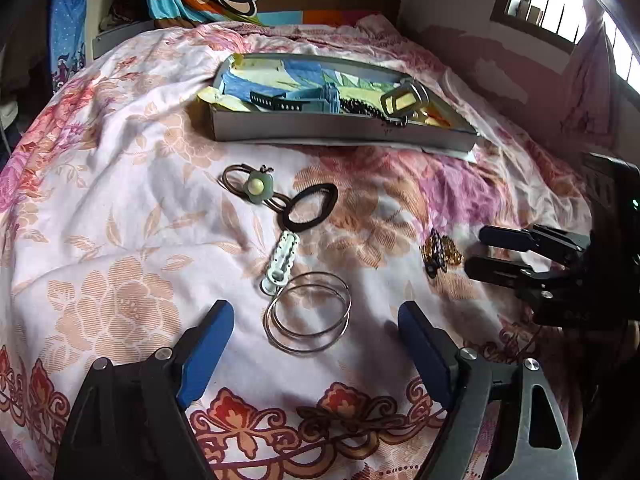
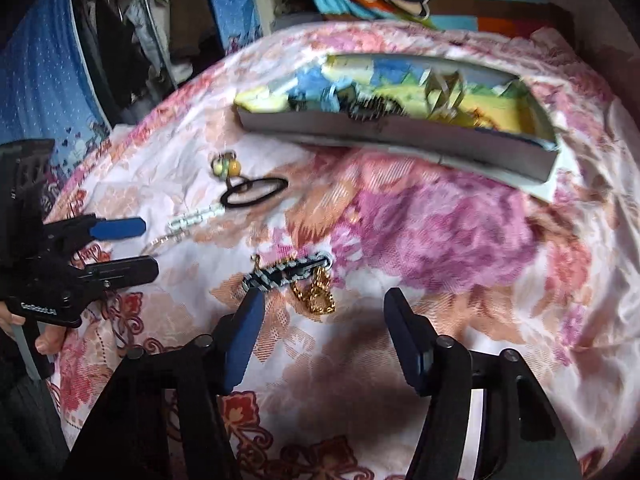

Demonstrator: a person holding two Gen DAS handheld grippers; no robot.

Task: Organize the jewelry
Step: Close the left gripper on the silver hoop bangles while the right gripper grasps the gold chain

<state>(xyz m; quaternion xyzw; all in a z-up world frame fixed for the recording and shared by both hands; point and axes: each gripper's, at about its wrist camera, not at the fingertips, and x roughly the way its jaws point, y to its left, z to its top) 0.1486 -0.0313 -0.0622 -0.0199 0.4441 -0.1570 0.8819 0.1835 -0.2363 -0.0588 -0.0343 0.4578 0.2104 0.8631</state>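
Daylight's pouring in from the barred window (image 1: 560,0) up in the far right corner, blown out to pure white. The floral bedspread (image 1: 120,160) is bright and evenly lit, with soft shadows under the left gripper (image 1: 316,344) and a darker smudgy one below the right gripper (image 2: 324,332). Left wrist view is crisp. Right wrist view is motion-smeared, and the tray (image 2: 400,136) and its contents are streaky. Both views bulge fisheye-style, with black vignette corners.

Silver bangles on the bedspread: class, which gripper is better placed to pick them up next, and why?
Left. The left gripper is open with the silver bangles lying just ahead between its fingers; the right gripper faces the gold chain instead.
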